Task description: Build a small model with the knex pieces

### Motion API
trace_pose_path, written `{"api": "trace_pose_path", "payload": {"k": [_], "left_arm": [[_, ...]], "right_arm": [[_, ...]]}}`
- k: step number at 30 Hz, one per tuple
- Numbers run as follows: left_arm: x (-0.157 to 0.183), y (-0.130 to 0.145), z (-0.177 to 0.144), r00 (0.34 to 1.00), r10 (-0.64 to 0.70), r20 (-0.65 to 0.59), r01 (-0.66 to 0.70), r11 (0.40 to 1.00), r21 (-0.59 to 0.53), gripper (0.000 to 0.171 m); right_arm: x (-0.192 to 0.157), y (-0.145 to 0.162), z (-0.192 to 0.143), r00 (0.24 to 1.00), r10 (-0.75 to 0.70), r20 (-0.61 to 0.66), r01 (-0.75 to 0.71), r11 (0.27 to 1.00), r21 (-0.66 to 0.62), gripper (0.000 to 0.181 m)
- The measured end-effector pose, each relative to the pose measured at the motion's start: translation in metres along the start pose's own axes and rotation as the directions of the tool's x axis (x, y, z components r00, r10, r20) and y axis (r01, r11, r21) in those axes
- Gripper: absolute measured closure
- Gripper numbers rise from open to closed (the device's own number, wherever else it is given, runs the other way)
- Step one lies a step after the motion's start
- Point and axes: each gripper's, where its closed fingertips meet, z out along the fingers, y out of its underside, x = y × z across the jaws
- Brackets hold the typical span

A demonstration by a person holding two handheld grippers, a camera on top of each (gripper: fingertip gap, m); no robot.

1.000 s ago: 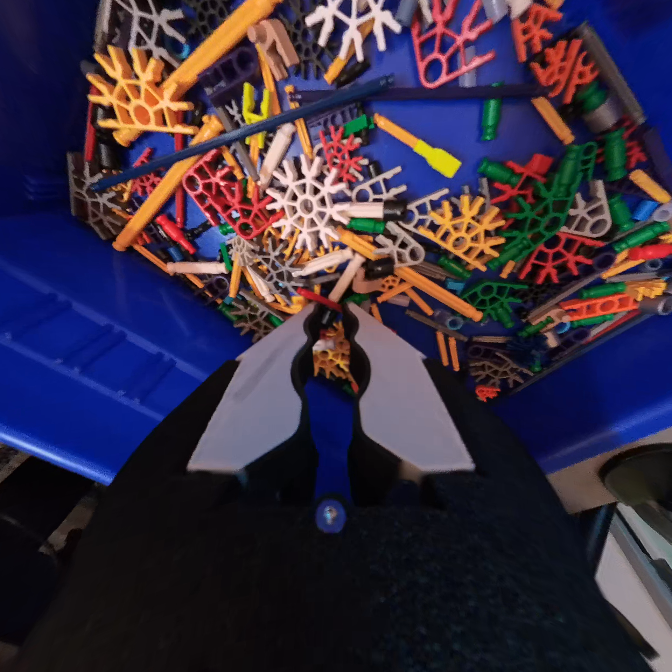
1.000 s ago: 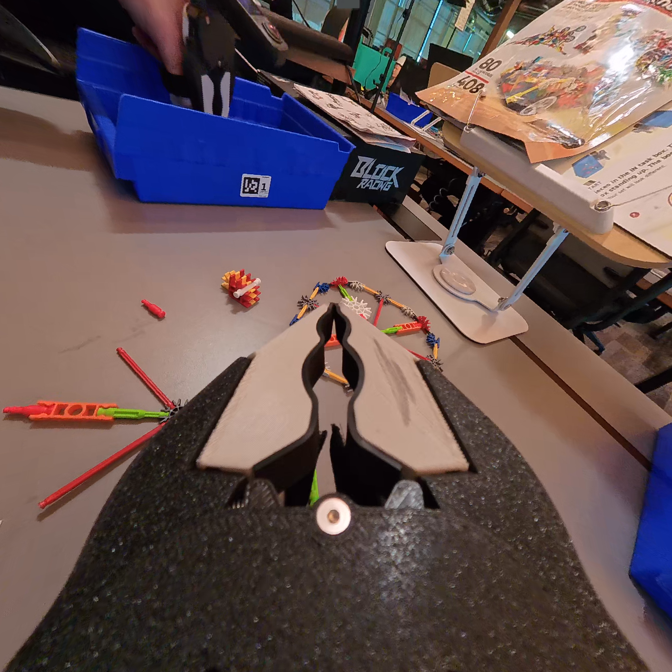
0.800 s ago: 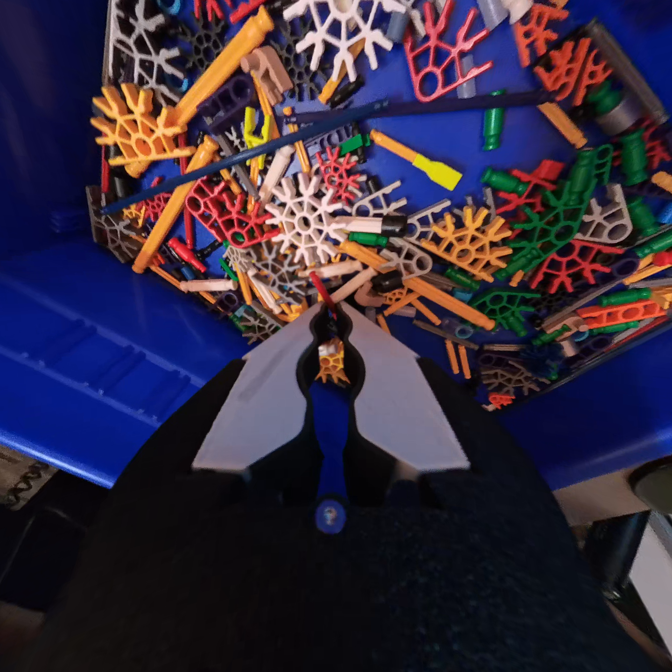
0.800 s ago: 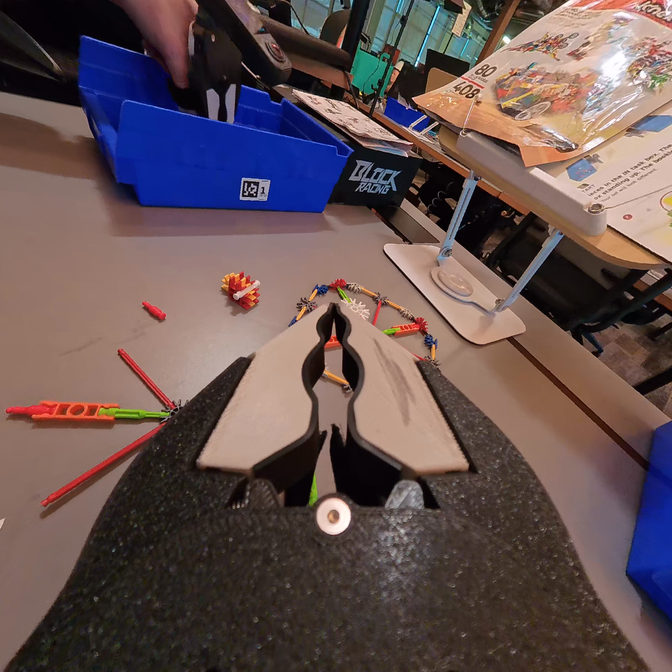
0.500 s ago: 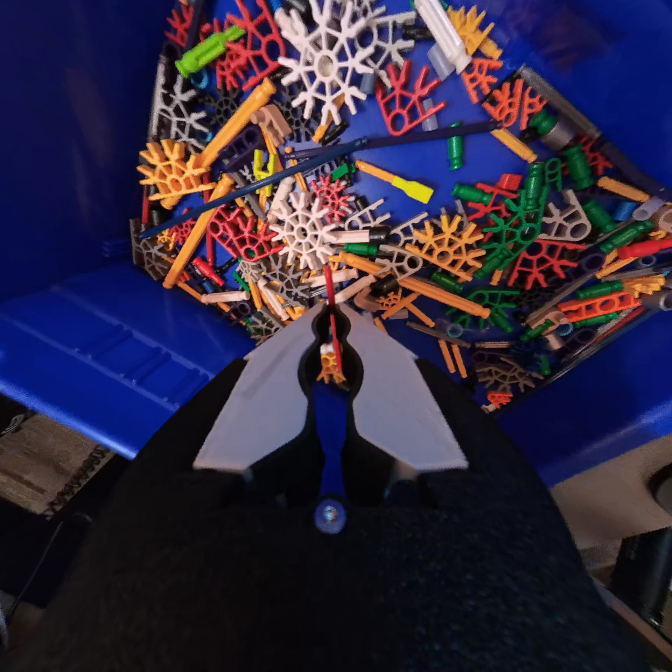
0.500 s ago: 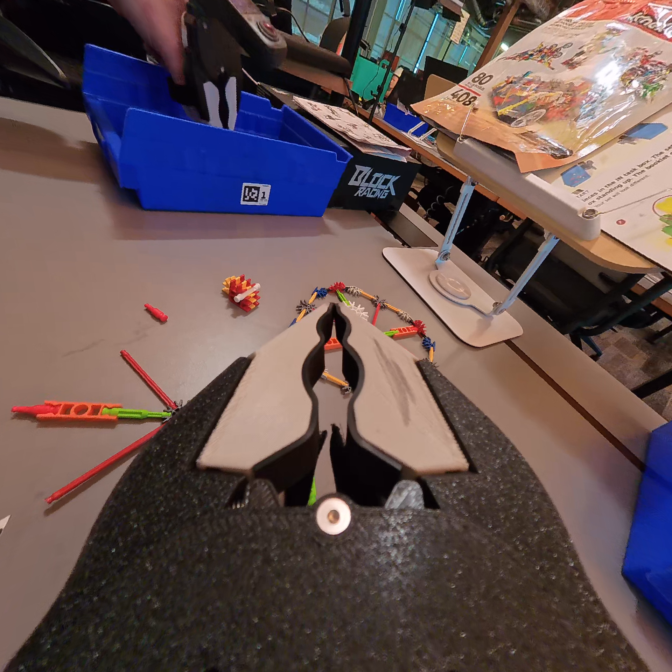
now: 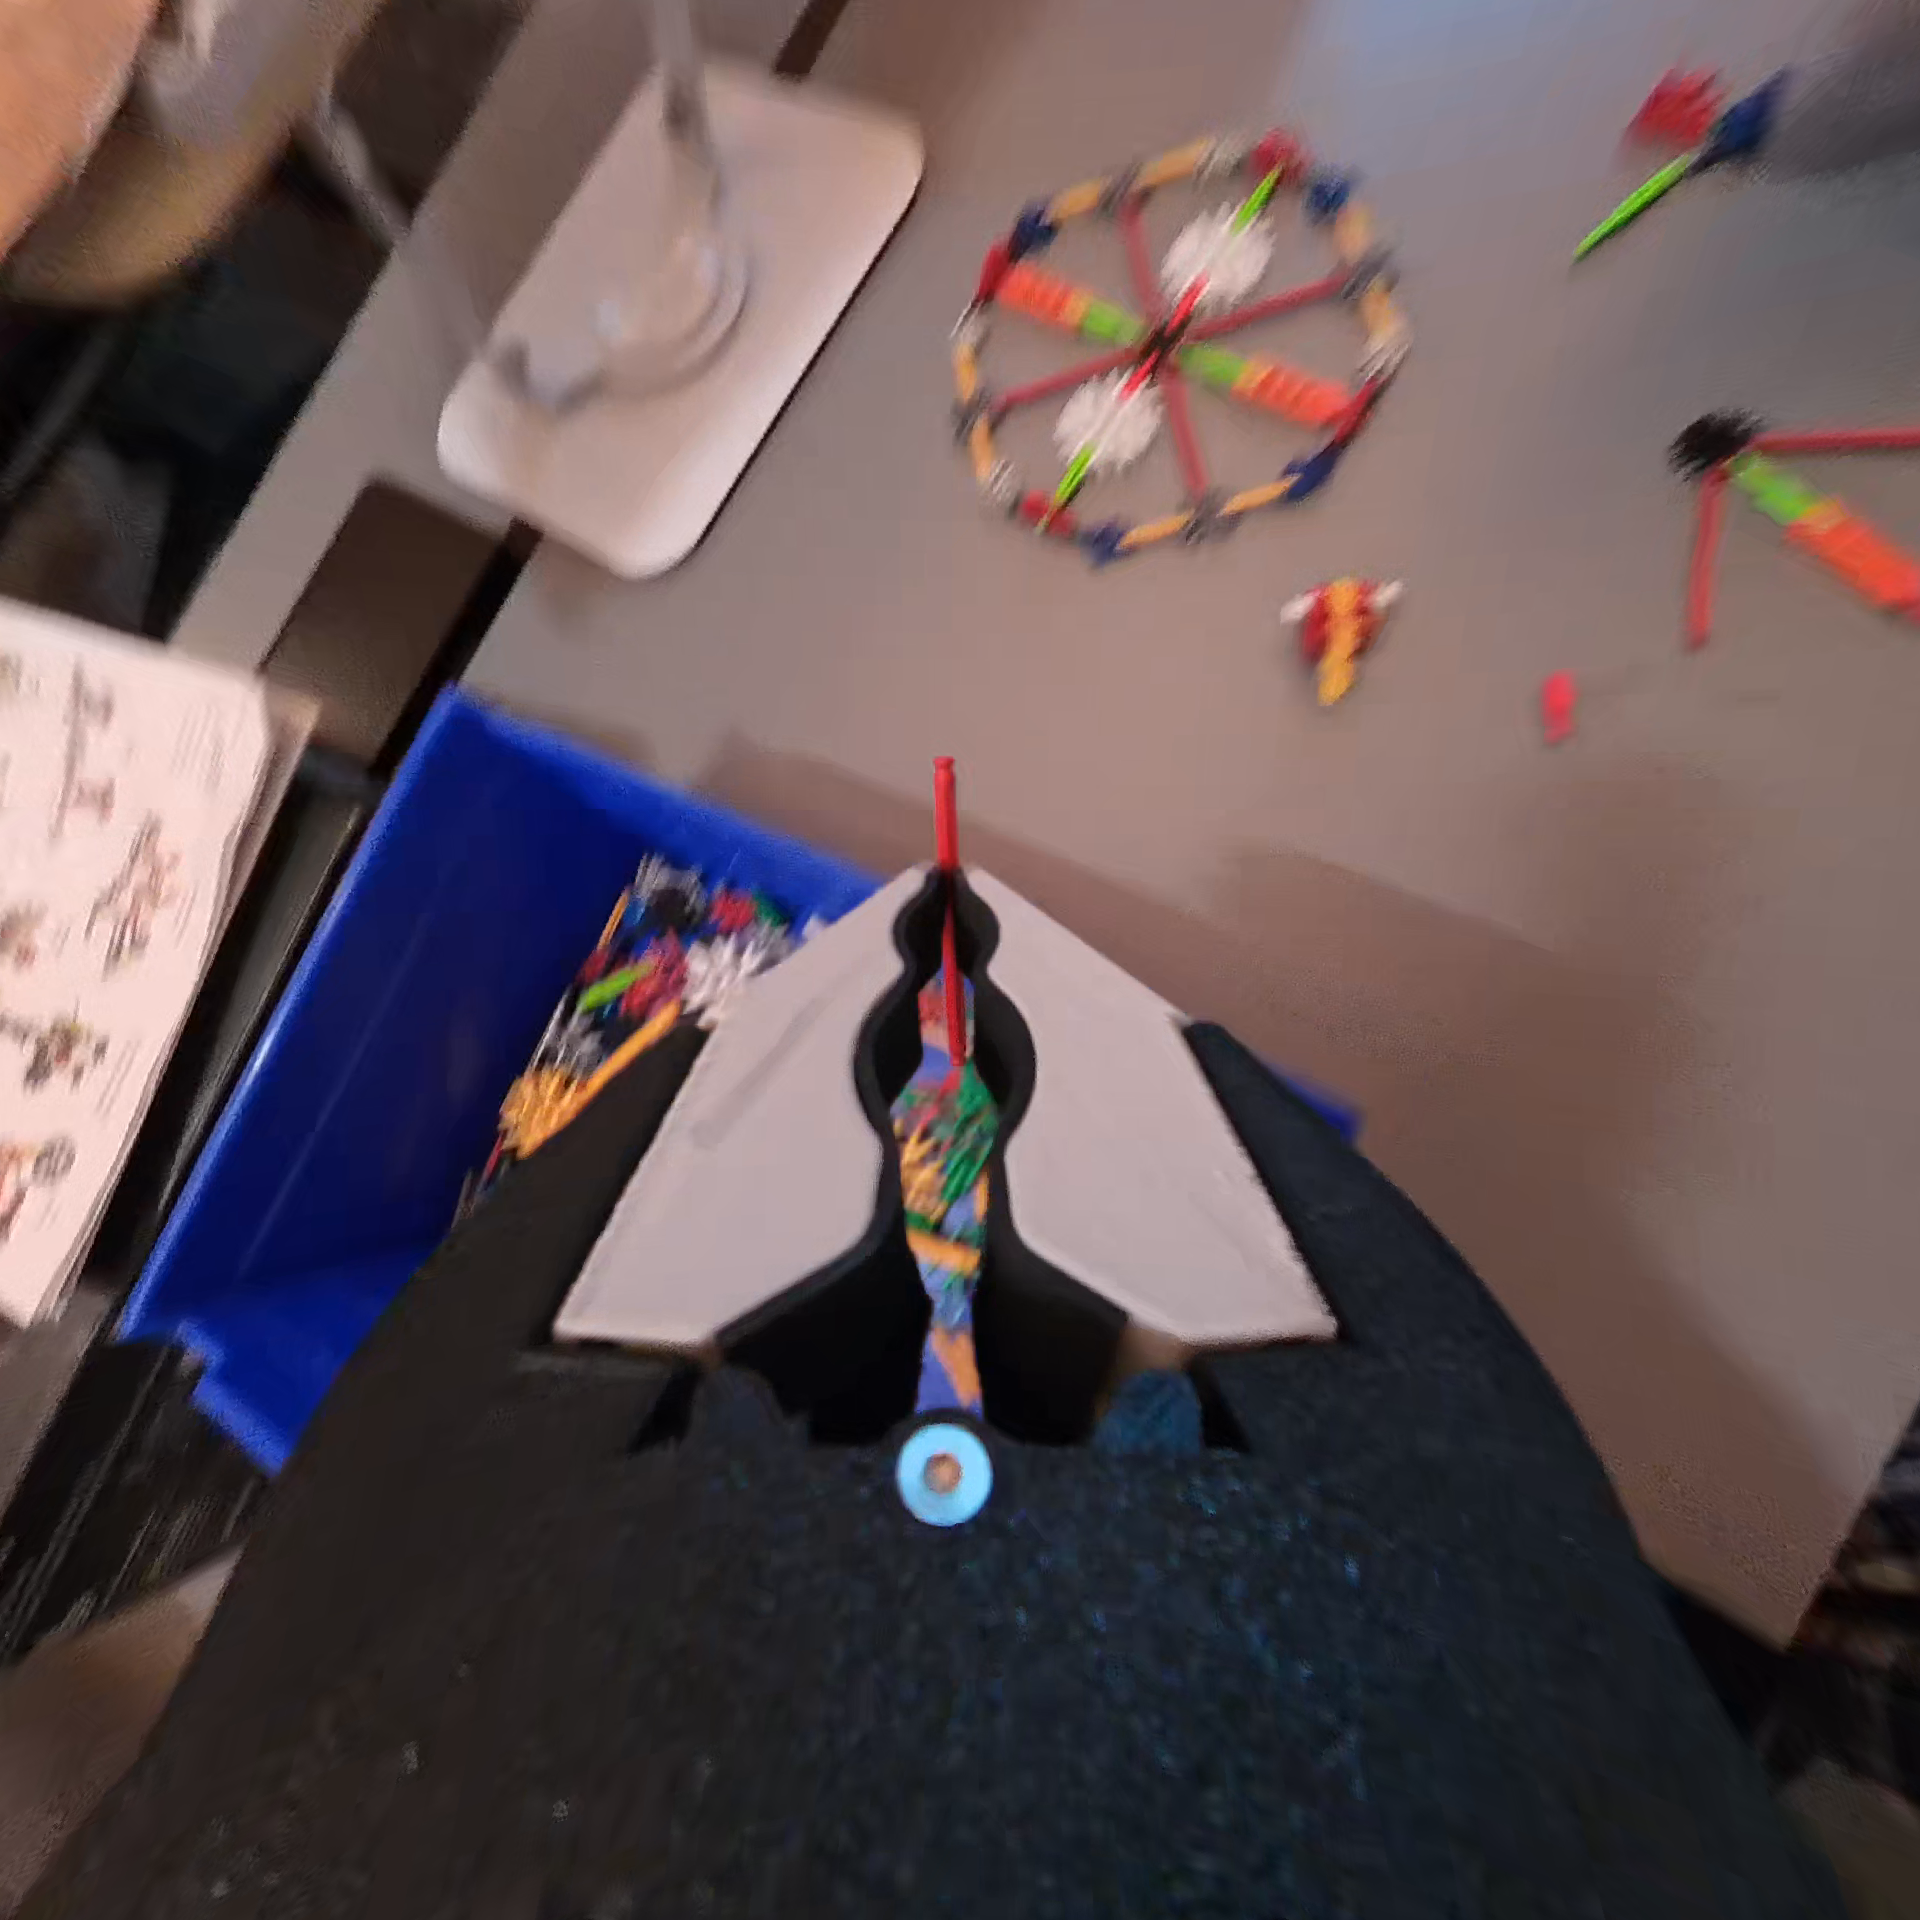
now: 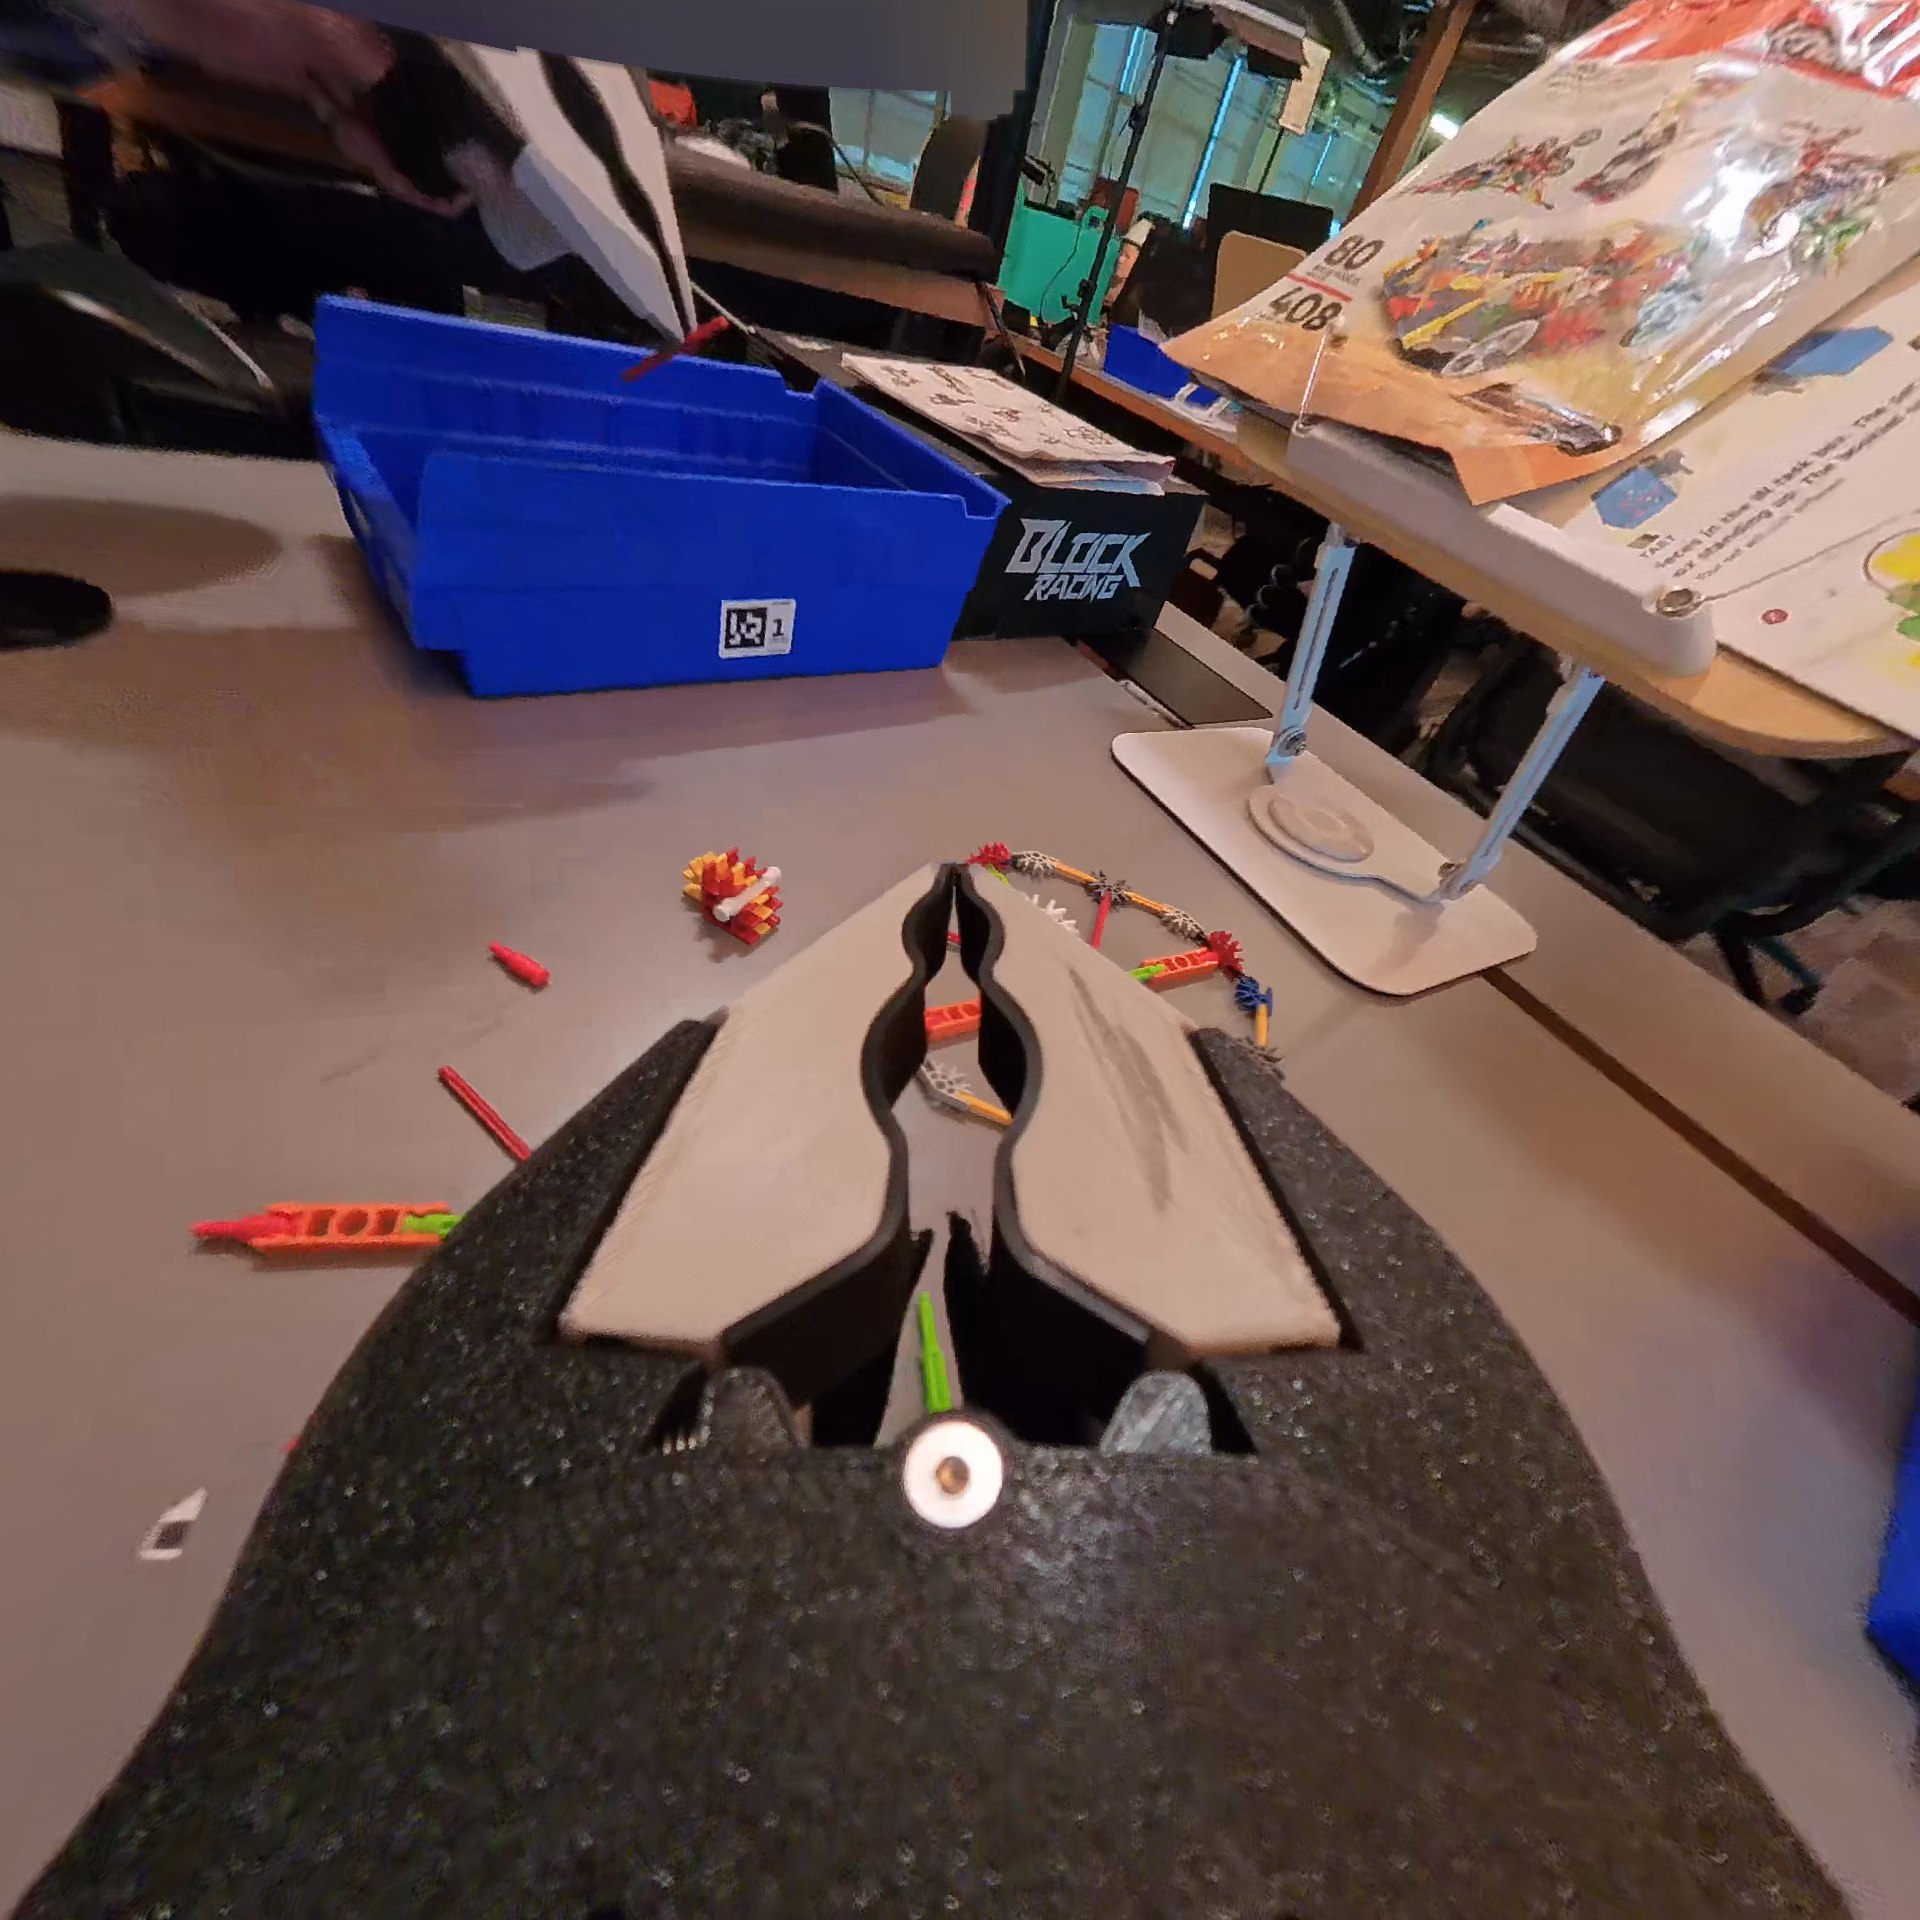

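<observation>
Grip L: left gripper point(image 7: 943, 883) has its jaws pressed together on a thin red plastic rod point(image 7: 943, 821). The rod runs lengthwise w/ the fingers, its knobbed end sticking out past the tips.
Below L jaws: blue plastic bin point(image 7: 343, 997) sits under and to the left of the fingers. The heap of mixed coloured rods and snowflake connectors point(image 7: 644, 966) in it is part hidden by the gripper body.
Ahead of L jaws: grey table top point(image 7: 1143, 727). Well beyond the tips and a bit right lies a flat spoked wheel built of rods and connectors point(image 7: 1179, 332). Nearer, to the right, are a small red-yellow connector cluster point(image 7: 1340, 629) and a short red peg point(image 7: 1555, 707). View is motion-blurred.
Far left of L jaws: white stand base plate point(image 7: 675, 312).
Grip R: right gripper point(image 8: 951, 883) is low over the table, tips together or v. nearly so, nothing clamped at the tips. A green rod point(image 8: 930, 1351) shows thru the gap at the jaw root; can't tell if it's held or lying beneath.
Around R jaws: the wheel lies under and just beyond the tips. An orange-green piece point(image 8: 322, 1224) and a loose red rod point(image 8: 483, 1112) lie to the left.
</observation>
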Motion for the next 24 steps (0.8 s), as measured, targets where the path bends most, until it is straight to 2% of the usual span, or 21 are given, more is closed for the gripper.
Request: {"api": "trace_pose_path", "payload": {"k": [4,6,9,13,17,20,24], "left_arm": [[0.058,-0.050,0.008,0.996,0.067,-0.067,-0.057,0.989,0.138,0.171],[0.088,-0.073,0.015,0.987,0.053,-0.152,-0.021,0.978,0.209,0.171],[0.124,-0.096,0.037,0.968,0.056,-0.246,0.010,0.966,0.260,0.171],[0.164,-0.120,0.069,0.914,-0.011,-0.405,0.152,0.936,0.318,0.171],[0.177,-0.133,0.096,0.875,-0.047,-0.482,0.260,0.885,0.386,0.171],[0.175,-0.147,0.099,0.843,-0.083,-0.531,0.355,0.828,0.434,0.171],[0.177,-0.153,0.107,0.816,-0.126,-0.565,0.429,0.786,0.444,0.171]], "right_arm": [[-0.006,-0.004,-0.007,0.998,0.050,0.023,-0.050,0.999,-0.014,0.181],[-0.014,-0.001,-0.010,0.997,0.063,0.045,-0.061,0.997,-0.044,0.181],[-0.024,0.008,-0.013,0.995,0.086,0.060,-0.079,0.991,-0.108,0.181],[-0.043,0.010,-0.016,0.979,0.159,0.125,-0.140,0.979,-0.151,0.177],[-0.050,0.011,-0.013,0.953,0.243,0.179,-0.212,0.961,-0.177,0.176],[-0.053,0.012,-0.006,0.913,0.339,0.225,-0.297,0.933,-0.201,0.172],[-0.053,0.014,0.008,0.877,0.411,0.249,-0.364,0.907,-0.212,0.170]]}}
